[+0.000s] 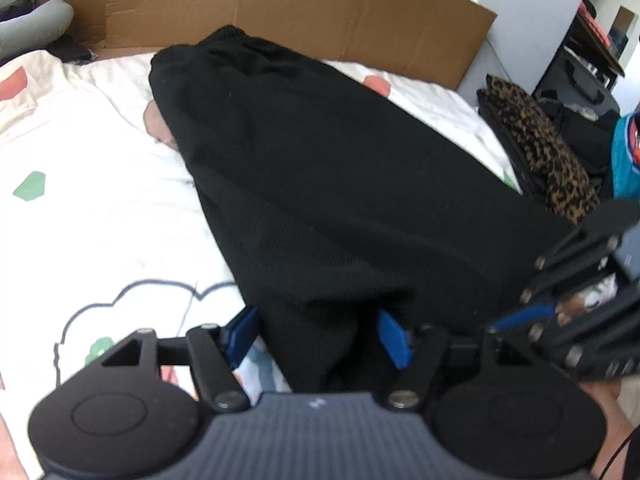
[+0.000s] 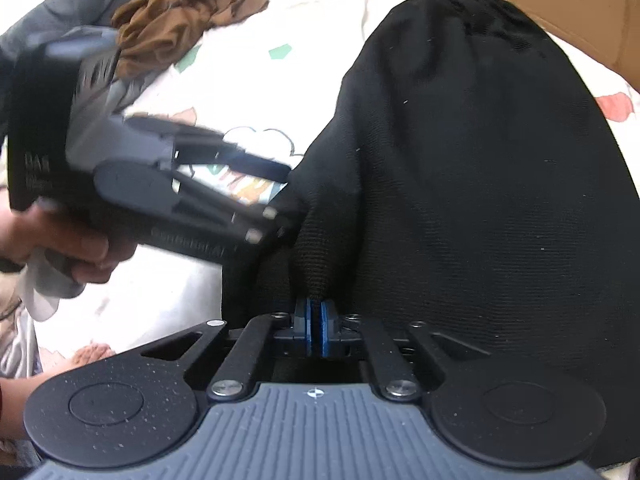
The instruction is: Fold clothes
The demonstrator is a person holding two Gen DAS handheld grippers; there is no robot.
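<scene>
A black garment (image 1: 328, 168) lies spread on a white patterned bed sheet (image 1: 100, 200), its gathered waistband at the far end. My left gripper (image 1: 320, 334) straddles its near edge. The blue pads (image 1: 244, 332) stand wide apart, with a loose fold of black cloth between them. From the right wrist view the same left gripper (image 2: 280, 200) sits at the garment's (image 2: 480, 160) left edge, held by a person's hand (image 2: 68, 248). My right gripper (image 2: 316, 332) is shut on a pinch of the black cloth. It also shows at the right of the left wrist view (image 1: 516, 312).
A flattened cardboard box (image 1: 280, 8) stands along the far side of the bed. A leopard-print cloth (image 1: 548, 148) and a teal item (image 1: 626, 156) lie off the right edge. A brown garment (image 2: 176, 24) is crumpled at the far left, beside a grey pillow (image 1: 36, 20).
</scene>
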